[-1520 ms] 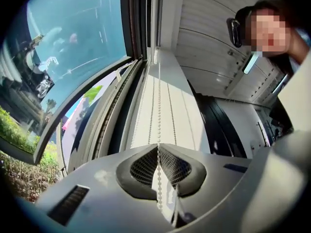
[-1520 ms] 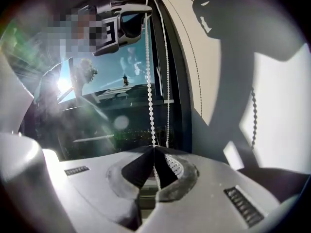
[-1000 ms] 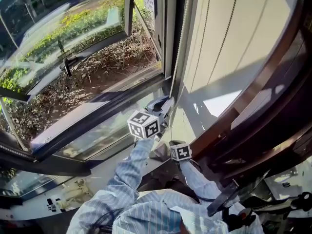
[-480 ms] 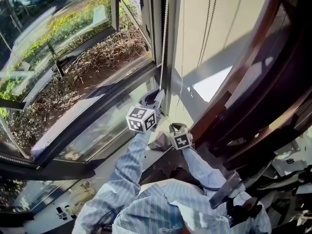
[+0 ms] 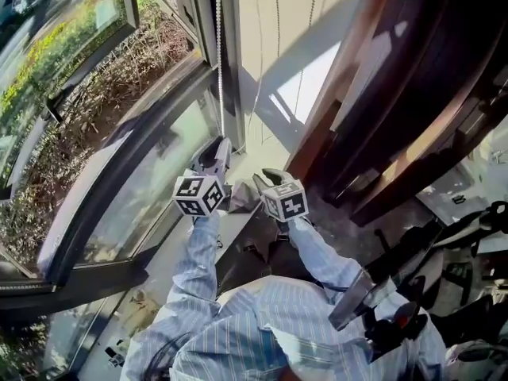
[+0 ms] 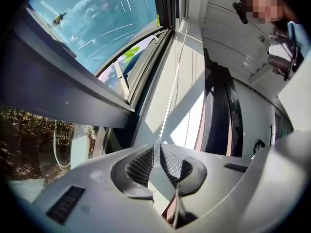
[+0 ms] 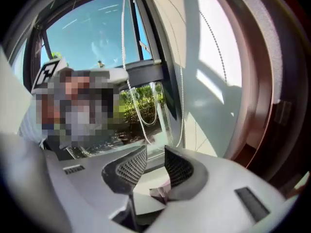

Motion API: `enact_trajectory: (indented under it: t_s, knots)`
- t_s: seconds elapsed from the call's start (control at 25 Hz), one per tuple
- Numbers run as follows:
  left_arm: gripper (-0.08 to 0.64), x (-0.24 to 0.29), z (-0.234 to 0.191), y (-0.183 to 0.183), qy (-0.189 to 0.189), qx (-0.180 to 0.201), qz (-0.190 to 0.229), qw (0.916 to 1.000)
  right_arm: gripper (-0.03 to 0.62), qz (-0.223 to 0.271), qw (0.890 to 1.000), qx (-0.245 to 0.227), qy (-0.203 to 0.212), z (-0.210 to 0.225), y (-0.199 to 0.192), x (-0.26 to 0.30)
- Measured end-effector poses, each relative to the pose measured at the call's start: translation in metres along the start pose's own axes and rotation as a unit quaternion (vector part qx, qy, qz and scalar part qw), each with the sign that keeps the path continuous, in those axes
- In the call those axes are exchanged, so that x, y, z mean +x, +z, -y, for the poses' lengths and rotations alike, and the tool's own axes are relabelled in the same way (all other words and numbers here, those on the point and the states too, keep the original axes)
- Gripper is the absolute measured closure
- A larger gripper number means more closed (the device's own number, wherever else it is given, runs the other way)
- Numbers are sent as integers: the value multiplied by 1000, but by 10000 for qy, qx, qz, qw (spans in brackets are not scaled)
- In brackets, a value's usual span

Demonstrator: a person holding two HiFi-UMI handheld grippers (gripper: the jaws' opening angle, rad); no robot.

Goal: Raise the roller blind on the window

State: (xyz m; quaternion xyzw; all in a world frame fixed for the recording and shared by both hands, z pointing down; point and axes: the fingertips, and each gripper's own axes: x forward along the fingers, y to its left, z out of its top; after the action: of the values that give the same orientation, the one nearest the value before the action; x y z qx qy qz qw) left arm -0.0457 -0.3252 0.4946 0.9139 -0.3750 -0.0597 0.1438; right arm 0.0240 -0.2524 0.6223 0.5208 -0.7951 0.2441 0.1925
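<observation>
**Left gripper pinches the blind's bead chain, right gripper free**

The left gripper (image 6: 156, 149) has its 2 jaws drawn almost together, and the white bead chain (image 6: 169, 98) runs straight down into the narrow slit between the mesh pads, which nip it. The gripper points about level at the window. The chain climbs from the jaws along the dark window frame (image 5: 228, 70) to the top of the view.

The right gripper (image 7: 155, 153) sits just beside the left one, tilted downward. Its jaws stand clearly apart with nothing gripped between the pads. Its own view shows looped cords hanging beyond the jaws, not touching them.

In the head view the 2 marker cubes, left (image 5: 198, 195) and right (image 5: 286, 202), sit side by side low at the foot of the frame. A blue striped sleeve (image 5: 198, 264) leads back from each one.

Left of the chain the window glass (image 5: 135, 189) lies uncovered, and dry ground with green shrubs (image 5: 71, 117) shows through it. Right of the frame is a cream surface (image 5: 266, 30) crossed by sunlight and thin cord lines (whether it is the blind's own cloth or a wall, the views do not settle). Beyond it stand dark brown wooden panels (image 5: 381, 94).
</observation>
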Motion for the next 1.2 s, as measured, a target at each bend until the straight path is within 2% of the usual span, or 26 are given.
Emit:
enact_trajectory:
  t_s: [0.2,0.4,0.52,0.68,0.96,1.2]
  knots:
    - [540,-38,13,-16,239,-35,-124,9996,495,521,9983,235,129,-12,10,-38]
    - [541,-80,34,-38,504,-432,-157,9977,497,694,9957,251,560,-28,10,-66]
    - [541,-100,66,-53,548,-497,-221,9970,497,723,9947,201,705,-35,-2,-96]
    - [541,-136,115,-69,832,-631,3,9945,500,679,9920,-117,1059,-51,-28,-143]
    - [541,-187,221,-107,1100,-781,159,9907,505,646,9854,-377,1528,-68,-84,-233]
    - [541,-225,271,-111,1187,-778,189,9897,505,734,9805,-353,1791,-85,-104,-277]
